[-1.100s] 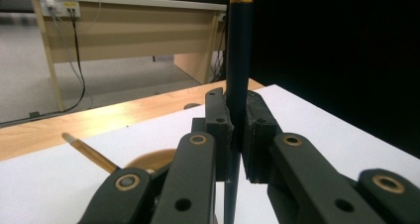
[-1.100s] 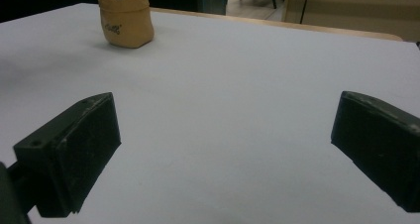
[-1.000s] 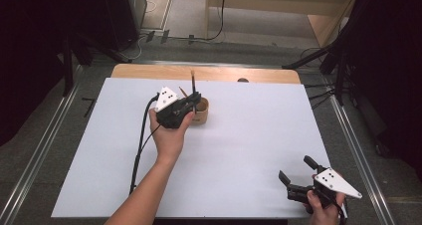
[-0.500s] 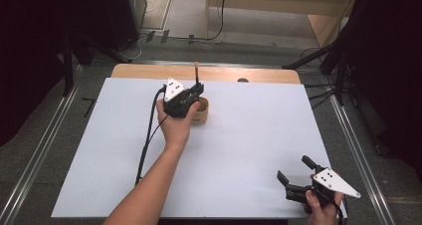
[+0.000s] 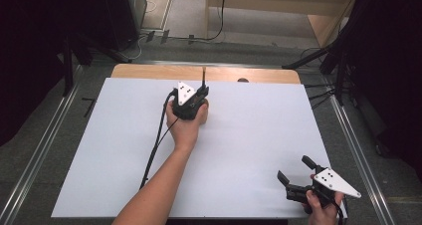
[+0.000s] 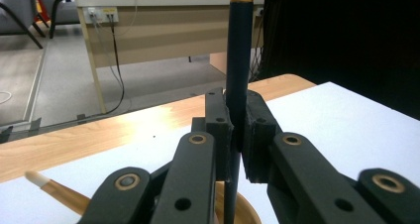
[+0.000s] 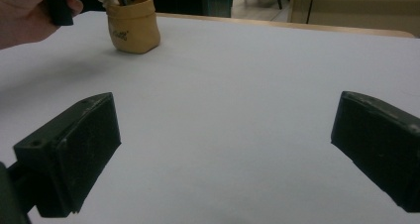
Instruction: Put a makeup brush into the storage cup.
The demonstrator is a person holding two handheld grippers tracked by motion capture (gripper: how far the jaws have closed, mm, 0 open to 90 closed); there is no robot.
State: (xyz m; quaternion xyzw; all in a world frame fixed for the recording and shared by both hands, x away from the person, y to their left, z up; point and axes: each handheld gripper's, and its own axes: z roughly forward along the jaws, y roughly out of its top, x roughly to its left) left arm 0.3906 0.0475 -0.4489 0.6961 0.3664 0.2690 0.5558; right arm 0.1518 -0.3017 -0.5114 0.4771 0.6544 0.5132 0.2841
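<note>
A: The dark blue pencil (image 6: 238,60) is gripped upright in the left gripper (image 6: 236,135), whose pads are clenched on its round shaft; a gold band is seen near its top. Its lower end is sunk into the tan pot (image 7: 133,25), directly under the gripper.

B: What is changed against the earlier frames?

A: In the high view the left gripper (image 5: 191,103) is found farther up the picture than a second ago, now over the pot, which is largely hidden beneath the hand. The right gripper (image 5: 294,184) is unmoved, well apart from the pot, at the near right corner of the worktop (image 5: 249,135).

B: And its state?

A: It is released: the two black pads are spread wide, with bare white surface between them.

B: Materials and shapes?

A: The pot is squat and rounded, matte tan, with small lettering on its side. A wooden stick with a pale tip (image 6: 47,183) is leaned out of the pot to one side. The worktop is covered by a smooth white sheet, and a wood strip is exposed beyond the pot.
</note>
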